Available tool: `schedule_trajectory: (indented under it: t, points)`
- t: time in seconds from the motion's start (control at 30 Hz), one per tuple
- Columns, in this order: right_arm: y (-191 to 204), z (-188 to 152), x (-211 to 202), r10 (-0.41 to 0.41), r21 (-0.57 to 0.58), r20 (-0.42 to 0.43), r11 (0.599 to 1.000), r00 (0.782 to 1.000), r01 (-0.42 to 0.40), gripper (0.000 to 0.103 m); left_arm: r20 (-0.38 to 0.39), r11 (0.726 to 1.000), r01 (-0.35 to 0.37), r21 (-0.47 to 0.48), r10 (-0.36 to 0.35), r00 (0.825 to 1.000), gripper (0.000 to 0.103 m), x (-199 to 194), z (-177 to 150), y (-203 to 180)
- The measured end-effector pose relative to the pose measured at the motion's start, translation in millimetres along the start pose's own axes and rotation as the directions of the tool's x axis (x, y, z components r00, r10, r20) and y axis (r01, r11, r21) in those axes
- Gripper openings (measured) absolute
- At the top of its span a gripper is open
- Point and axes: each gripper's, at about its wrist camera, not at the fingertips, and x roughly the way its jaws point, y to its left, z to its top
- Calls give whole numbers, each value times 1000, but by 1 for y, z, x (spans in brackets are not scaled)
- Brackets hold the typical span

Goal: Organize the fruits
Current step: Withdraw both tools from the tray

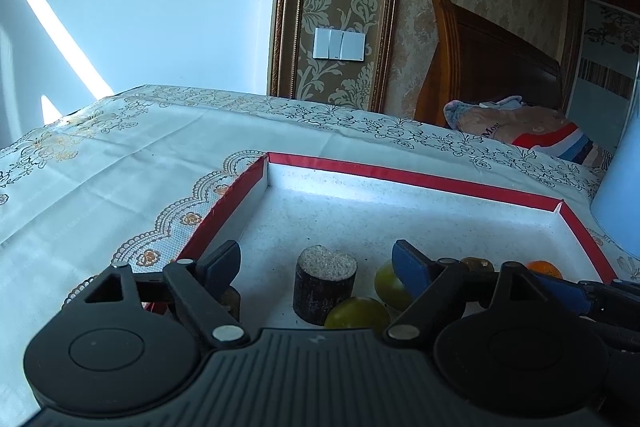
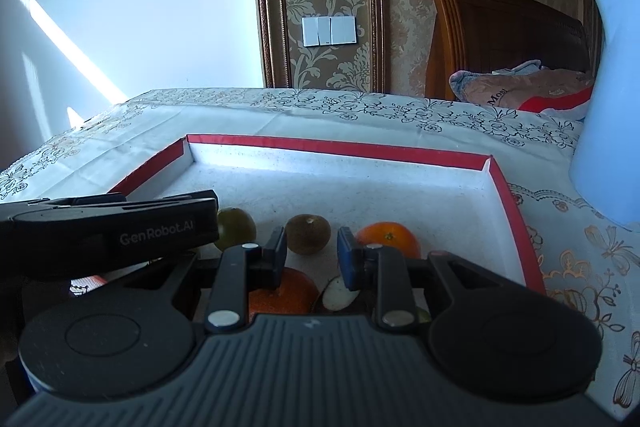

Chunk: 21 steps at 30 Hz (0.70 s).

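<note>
Both sets of jaws stand open and empty: the left gripper (image 1: pixel 316 267) wide, the right gripper (image 2: pixel 312 251) narrower. Beneath them, on the table's white floral-printed tablecloth (image 1: pixel 100 155), sits a shallow red-rimmed white cardboard tray (image 2: pixel 336 147) holding the fruit at its near, six o'clock end. A dark cut cylinder with a pale top (image 1: pixel 325 283) stands between the left jaws, two green round fruits (image 1: pixel 356 311) at its four o'clock. Two oranges (image 2: pixel 388 235) and a brown kiwi-like fruit (image 2: pixel 309 233) lie by the right gripper. Crowded fruit could roll if nudged; the grippers, close together, might collide.
</note>
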Motion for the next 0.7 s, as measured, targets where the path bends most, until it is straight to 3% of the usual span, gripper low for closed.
schedule_trajectory:
  t: [0.33, 0.7]
  points:
    - [2, -4, -16, -14, 0, 21, 1000, 1000, 14, 34, 23, 1000, 0, 21, -1, 1000, 84, -18, -2, -1]
    - [2, -16, -44, -24, 12, 39, 1000, 999, 23, 50, 40, 1000, 13, 21, -13, 999, 84, -47, -12, 3]
